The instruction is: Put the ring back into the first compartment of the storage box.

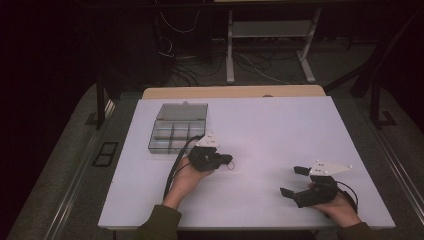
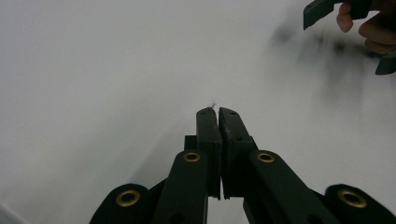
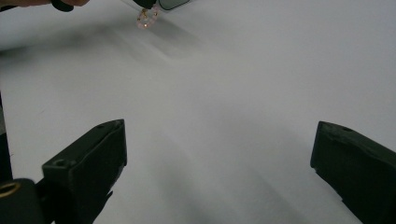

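Observation:
My left gripper (image 1: 231, 159) is shut, its jaws pressed together low over the white table (image 1: 280, 125). A small pink beaded ring (image 3: 148, 17) hangs from its tip, with a thin loop (image 1: 228, 165) dangling under the jaws. In the left gripper view only a tiny speck (image 2: 213, 105) sticks out between the closed jaws of my left gripper (image 2: 217, 111). My right gripper (image 1: 291, 181) rests near the table's front right, open wide and pointing left. Nothing lies between the jaws of my right gripper (image 3: 219, 135).
A clear plastic compartment box (image 1: 176, 131) with its lid open stands at the table's back left, just behind my left hand. The person's right hand (image 2: 369, 28) appears at the top right of the left gripper view. Table legs and cables lie beyond the far edge.

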Demonstrator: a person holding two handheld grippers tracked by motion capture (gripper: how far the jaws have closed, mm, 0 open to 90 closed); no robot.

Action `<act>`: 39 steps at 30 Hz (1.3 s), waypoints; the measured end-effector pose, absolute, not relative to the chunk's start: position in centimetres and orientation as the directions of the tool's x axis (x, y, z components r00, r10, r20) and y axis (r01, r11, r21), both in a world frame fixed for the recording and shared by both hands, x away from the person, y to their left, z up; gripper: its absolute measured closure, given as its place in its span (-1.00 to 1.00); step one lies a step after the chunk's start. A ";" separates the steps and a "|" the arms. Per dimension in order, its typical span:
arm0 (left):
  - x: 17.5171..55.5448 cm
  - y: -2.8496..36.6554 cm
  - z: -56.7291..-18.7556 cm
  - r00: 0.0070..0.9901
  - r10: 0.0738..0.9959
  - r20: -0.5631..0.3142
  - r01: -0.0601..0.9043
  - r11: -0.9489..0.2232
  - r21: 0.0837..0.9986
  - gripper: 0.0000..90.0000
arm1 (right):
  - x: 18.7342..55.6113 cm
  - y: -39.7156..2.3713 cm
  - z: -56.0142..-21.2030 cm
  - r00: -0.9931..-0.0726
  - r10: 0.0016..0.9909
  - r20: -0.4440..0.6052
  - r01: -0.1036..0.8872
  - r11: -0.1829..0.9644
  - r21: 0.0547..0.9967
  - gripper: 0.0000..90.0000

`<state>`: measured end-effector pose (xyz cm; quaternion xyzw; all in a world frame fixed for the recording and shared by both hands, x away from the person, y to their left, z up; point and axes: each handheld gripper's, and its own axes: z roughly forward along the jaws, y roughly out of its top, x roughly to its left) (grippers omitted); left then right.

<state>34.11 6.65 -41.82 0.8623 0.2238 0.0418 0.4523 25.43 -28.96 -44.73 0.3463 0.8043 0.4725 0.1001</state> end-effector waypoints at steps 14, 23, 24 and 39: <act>34.2 8.2 -40.9 0.888 0.439 -0.138 0.355 -0.461 0.813 0.95 | 25.4 -29.0 -44.7 -0.741 0.651 0.165 0.460 0.313 0.831 -0.92; 34.2 9.3 -40.2 0.881 0.451 -0.141 0.358 -0.444 0.821 0.95 | 25.4 -29.0 -44.7 -0.741 0.651 0.167 0.461 0.312 0.831 -0.92; 34.2 9.5 -40.1 0.881 0.452 -0.138 0.357 -0.445 0.821 0.95 | 25.4 -29.0 -44.7 -0.740 0.651 0.167 0.462 0.312 0.831 -0.92; 34.5 12.0 -39.0 0.859 0.495 -0.132 0.361 -0.403 0.841 0.95 | 25.4 -29.0 -44.7 -0.740 0.651 0.167 0.460 0.310 0.832 -0.92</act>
